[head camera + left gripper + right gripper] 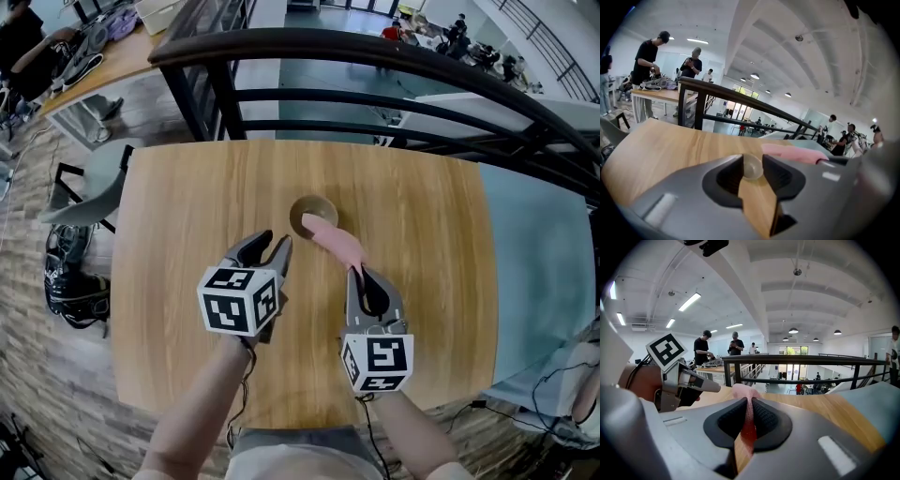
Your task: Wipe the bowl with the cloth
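The right gripper (749, 405) is clamped on one end of the pink cloth (334, 241). That end is pinched thin between the pads, and in the head view it disappears inside the jaws. From there the cloth runs forward and slightly left, and its far end drapes over the near right rim of the bowl (302, 211), covering part of the opening. In the right gripper view the cloth and jaws block the bowl completely.

The left gripper (275, 246) has its jaws parted with nothing between the pads. The bowl stands just ahead of its tips, and only a pale sliver of it shows through the gap in the left gripper view. Both grippers are over the wooden table (187, 216), whose far edge meets a dark railing (375, 94).
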Available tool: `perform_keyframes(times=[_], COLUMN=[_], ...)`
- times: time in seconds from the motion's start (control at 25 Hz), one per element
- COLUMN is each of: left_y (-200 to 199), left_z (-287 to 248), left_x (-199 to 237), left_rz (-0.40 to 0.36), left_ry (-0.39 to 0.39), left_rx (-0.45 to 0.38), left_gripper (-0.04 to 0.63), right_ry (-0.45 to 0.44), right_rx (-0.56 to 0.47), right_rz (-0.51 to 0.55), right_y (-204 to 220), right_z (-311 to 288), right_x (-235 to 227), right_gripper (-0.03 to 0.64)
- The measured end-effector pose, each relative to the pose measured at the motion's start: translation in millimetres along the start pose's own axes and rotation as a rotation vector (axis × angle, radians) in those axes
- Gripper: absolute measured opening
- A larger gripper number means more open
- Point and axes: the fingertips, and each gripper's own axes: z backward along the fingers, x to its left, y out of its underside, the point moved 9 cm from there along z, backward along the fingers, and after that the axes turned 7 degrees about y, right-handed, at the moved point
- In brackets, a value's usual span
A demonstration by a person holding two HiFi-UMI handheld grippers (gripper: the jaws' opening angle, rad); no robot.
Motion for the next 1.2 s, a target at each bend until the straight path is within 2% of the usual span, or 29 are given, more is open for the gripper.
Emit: perform_keyframes(times=[0.12, 0.36, 0.64, 0.92, 1.2], left_y=[2.8, 16.7, 29.7, 40.8, 53.6], left_z=[-28.1, -73.7, -125.8, -149.7, -161.6], left_x=[17.9, 43.4, 68.9, 91.7, 90.5], left_rz=[0.004, 0.067, 0.107, 0.184, 0.214], left_ry=[-0.008, 0.007, 0.001, -0.016, 0.003], left_rx=[0.040, 0.090, 0.152, 0.178, 0.210], left_gripper=[0.127, 0.133, 0.147, 0.153, 0.152], right_ry=[-0.002, 0.002, 0.012, 0.017, 0.008], right_rx=[0.010, 0.022, 0.036, 0.054, 0.062], right_rz=[0.004, -0.013, -0.057, -0.078, -0.084], right_y=[7.0, 18.9, 39.3, 53.7, 60.2], right_z=[-22.7, -55.8, -81.4, -94.1, -99.1], right_x=[3.7, 3.2, -8.8, -17.4, -18.3], right_gripper=[0.021, 0.021, 0.021, 0.021, 0.021])
